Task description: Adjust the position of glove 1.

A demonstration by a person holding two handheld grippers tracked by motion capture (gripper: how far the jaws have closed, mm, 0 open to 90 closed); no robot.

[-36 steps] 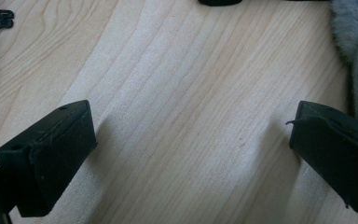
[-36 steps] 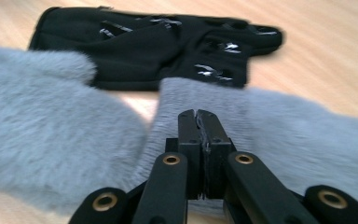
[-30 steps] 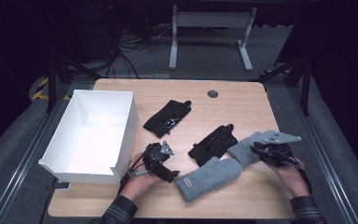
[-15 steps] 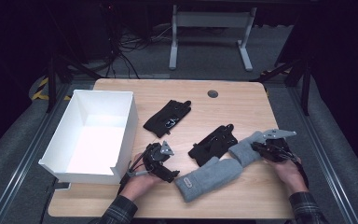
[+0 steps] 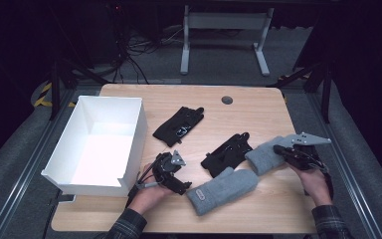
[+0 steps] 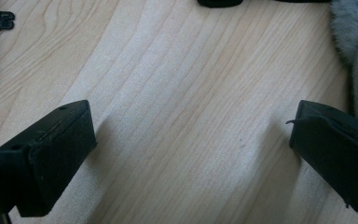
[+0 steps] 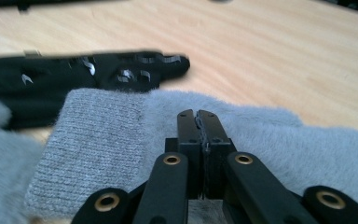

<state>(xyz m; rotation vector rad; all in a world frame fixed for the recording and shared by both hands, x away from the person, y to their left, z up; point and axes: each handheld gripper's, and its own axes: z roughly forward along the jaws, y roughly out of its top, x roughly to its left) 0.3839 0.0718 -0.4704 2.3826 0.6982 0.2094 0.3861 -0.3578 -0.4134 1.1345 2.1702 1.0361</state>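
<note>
2 fingers (image 7: 196,113) pinching grey mitten (image 7: 121,154)

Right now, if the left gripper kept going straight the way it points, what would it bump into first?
Probably the bare wooden table: the left gripper has open fingers tilted down at it. Beyond lies the grey mitten, off to one side.

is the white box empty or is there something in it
Empty: the white box shows only its bare white floor, and all the gloves lie outside it on the table.
</note>
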